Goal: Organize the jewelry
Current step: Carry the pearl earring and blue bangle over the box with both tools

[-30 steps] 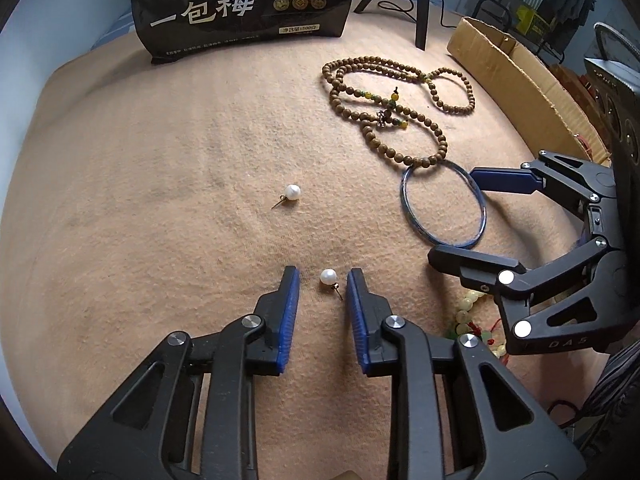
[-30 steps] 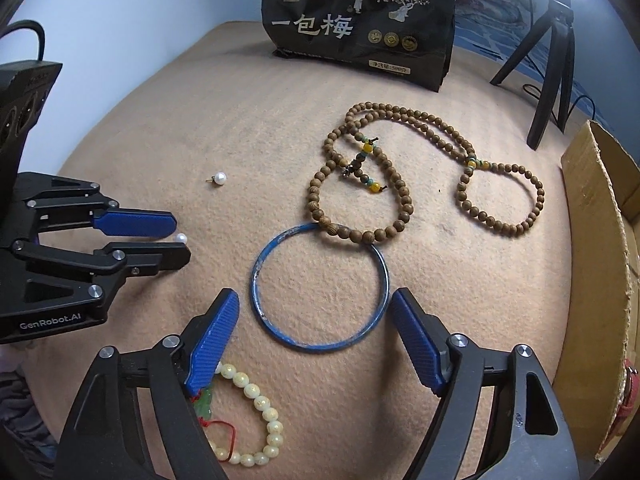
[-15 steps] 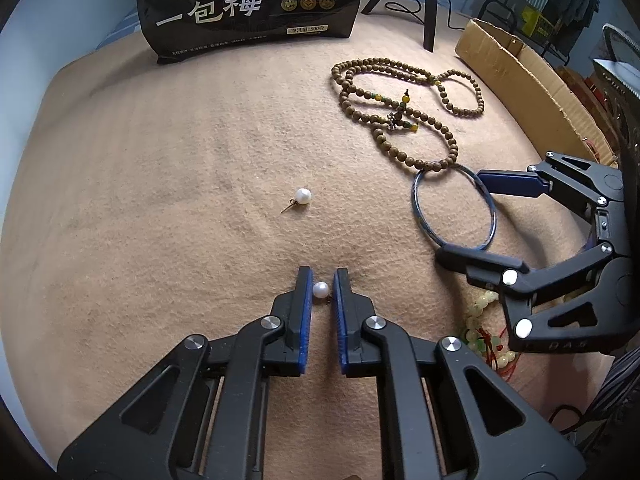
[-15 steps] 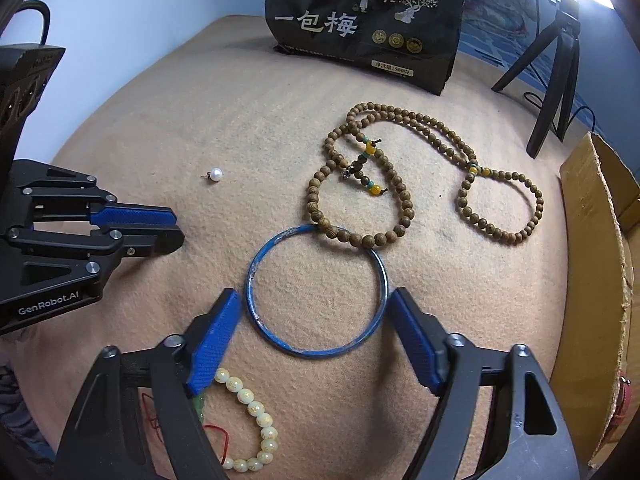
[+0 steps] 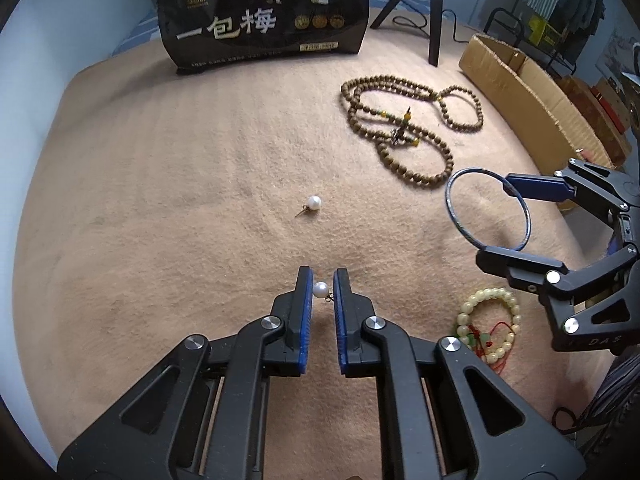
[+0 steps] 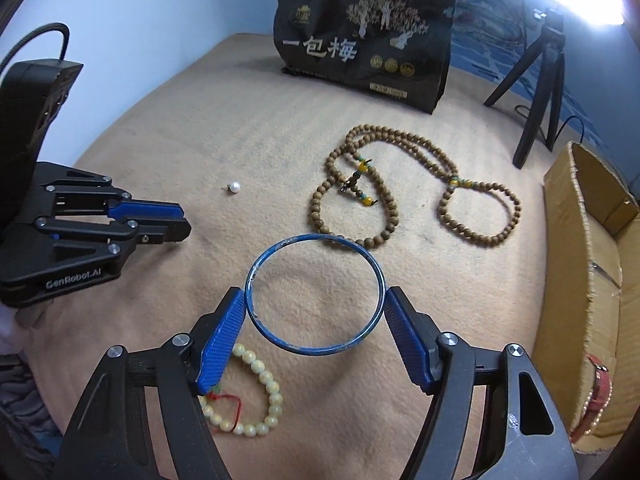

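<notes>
Now my left gripper (image 5: 323, 289) pinches a pearl stud (image 5: 321, 289) between nearly closed jaws. My right gripper (image 6: 314, 320), jaws wide, clamps the blue bangle (image 6: 315, 294) by both sides over the blanket (image 5: 180, 200).

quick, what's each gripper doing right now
left gripper: shut on the pearl earring.
right gripper: shut on the blue bangle, pads touching both sides.

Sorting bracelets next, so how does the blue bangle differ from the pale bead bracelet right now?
The blue bangle is one rigid, thin hoop; the pale bead bracelet is a string of round cream beads with green beads and red cord. The bangle sits between the right gripper pads, which touch its sides; the bead bracelet lies untouched, partly under that gripper's finger. Both are closed rings on the tan blanket.
</notes>
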Available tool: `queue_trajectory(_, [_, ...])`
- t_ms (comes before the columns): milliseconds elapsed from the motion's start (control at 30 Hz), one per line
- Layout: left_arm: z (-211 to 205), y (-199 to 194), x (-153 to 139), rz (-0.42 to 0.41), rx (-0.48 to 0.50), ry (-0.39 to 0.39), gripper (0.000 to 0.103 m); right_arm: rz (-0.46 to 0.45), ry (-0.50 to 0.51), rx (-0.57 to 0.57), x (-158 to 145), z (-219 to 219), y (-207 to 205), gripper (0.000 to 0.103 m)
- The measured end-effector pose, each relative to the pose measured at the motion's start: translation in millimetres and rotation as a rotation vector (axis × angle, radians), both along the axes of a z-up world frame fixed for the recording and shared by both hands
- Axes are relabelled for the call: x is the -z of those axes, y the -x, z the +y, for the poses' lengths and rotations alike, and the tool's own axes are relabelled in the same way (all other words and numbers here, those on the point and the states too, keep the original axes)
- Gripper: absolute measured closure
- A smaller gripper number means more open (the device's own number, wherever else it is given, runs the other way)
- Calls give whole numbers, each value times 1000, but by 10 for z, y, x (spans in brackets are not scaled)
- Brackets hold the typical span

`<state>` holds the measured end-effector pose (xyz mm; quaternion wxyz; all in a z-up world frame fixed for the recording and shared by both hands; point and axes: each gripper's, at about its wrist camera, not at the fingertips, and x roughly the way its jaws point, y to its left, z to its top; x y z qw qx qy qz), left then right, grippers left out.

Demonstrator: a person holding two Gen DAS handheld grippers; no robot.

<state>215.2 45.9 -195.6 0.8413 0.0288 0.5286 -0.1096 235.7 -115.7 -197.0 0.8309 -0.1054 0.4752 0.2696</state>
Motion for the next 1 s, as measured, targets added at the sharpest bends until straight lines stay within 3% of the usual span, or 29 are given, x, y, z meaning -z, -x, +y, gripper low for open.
queue_trajectory(567, [-352,68,-571,-115,22,65,94,-141,-45,77,-536,-598,118,32])
queue_trajectory(1000, [-821,-31,-968,-189,52,155,94,-211,-78,254,-897,-1387,-59,32])
